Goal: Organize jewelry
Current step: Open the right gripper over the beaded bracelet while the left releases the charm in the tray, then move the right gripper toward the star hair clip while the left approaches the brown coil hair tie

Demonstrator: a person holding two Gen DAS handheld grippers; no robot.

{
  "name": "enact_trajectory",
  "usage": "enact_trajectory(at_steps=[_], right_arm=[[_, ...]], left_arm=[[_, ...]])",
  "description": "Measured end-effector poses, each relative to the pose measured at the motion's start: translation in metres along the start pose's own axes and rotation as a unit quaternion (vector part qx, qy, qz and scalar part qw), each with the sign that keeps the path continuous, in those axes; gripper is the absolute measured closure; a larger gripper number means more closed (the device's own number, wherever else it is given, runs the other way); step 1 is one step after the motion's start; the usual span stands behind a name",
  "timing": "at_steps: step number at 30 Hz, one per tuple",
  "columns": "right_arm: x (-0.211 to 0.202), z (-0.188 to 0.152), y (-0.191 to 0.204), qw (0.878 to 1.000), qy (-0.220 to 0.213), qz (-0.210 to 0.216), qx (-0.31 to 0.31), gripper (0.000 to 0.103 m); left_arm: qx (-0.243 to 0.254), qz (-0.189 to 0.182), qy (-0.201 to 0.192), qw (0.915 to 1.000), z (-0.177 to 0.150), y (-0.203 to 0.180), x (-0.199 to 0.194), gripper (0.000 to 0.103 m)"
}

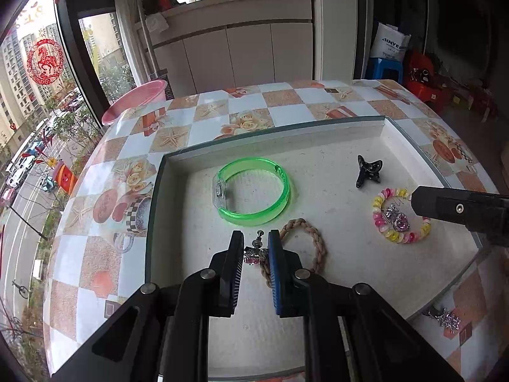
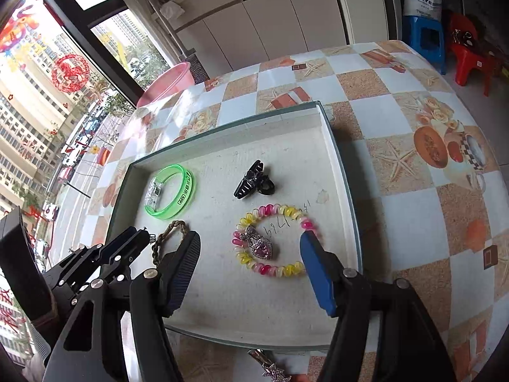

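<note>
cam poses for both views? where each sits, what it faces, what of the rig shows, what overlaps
Left wrist: sits on the left hand-held gripper, faces the tray; its fingers pinch a small earring; the right one's tip shows.
Right wrist: sits on the right hand-held gripper, open around the coil bracelet; left hand-held gripper shows.
Shared: green bangle, black hair claw, braided bracelet.

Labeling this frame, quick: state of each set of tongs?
Left tongs: shut on a small pink earring, above the braided bracelet.
Right tongs: open, holding nothing, straddling the spiral bracelet.
</note>
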State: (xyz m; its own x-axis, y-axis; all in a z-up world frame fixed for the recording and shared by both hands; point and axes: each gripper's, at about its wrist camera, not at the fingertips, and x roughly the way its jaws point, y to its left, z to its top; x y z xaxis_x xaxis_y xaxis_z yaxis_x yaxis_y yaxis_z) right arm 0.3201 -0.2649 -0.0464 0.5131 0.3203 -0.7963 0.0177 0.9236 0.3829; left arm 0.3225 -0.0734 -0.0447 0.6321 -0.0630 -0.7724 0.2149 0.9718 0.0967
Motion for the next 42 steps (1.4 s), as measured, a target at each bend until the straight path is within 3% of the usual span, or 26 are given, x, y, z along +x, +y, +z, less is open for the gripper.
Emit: enact_trajectory(at_steps=[9, 10, 11, 12, 14, 21, 23, 24, 42], right_arm=[[-0.035, -0.005, -0.001, 0.999, -0.027, -0.02, 0.004, 0.034], [-0.037, -0.007, -0.002, 0.999, -0.026, -0.022, 0.002, 0.032], [-0.039, -0.008, -0.001, 0.999, -0.024, -0.027, -0.003, 0.028], [-0.042, -0.01, 0.0, 0.999, -0.023, -0.035, -0.008, 0.026], [-0.047, -0.015, 0.001, 0.999, -0.024, -0.045, -0.02, 0.025], [-0.064, -0.037, 0.006, 0.997, -0.022, -0.066, -0.042, 0.018], [-0.069, -0.045, 0.009, 0.996, -0.024, -0.069, -0.05, 0.002], [-0.071, -0.05, 0.011, 0.996, -0.023, -0.068, -0.053, 0.0], [-0.102, -0.116, 0.034, 0.994, -0.005, -0.07, -0.079, 0.0]], left_arm=[[-0.003, -0.009, -0.012, 0.9999, 0.0, 0.002, -0.026, 0.074], [-0.003, -0.009, -0.013, 0.9999, -0.001, 0.003, -0.029, 0.058], [-0.005, -0.007, -0.013, 0.9999, -0.002, 0.004, -0.032, 0.012], [-0.013, -0.002, -0.02, 0.9997, -0.003, 0.005, -0.037, 0.0], [-0.017, 0.0, -0.041, 0.999, -0.007, 0.007, -0.048, 0.0], [-0.033, -0.009, -0.031, 0.9989, -0.027, 0.015, -0.071, 0.0], [-0.035, -0.011, -0.031, 0.9988, -0.035, 0.018, -0.079, 0.0], [-0.036, -0.012, -0.03, 0.9988, -0.04, 0.02, -0.084, 0.0], [-0.063, -0.077, 0.018, 0.9949, -0.122, 0.029, -0.124, 0.0]])
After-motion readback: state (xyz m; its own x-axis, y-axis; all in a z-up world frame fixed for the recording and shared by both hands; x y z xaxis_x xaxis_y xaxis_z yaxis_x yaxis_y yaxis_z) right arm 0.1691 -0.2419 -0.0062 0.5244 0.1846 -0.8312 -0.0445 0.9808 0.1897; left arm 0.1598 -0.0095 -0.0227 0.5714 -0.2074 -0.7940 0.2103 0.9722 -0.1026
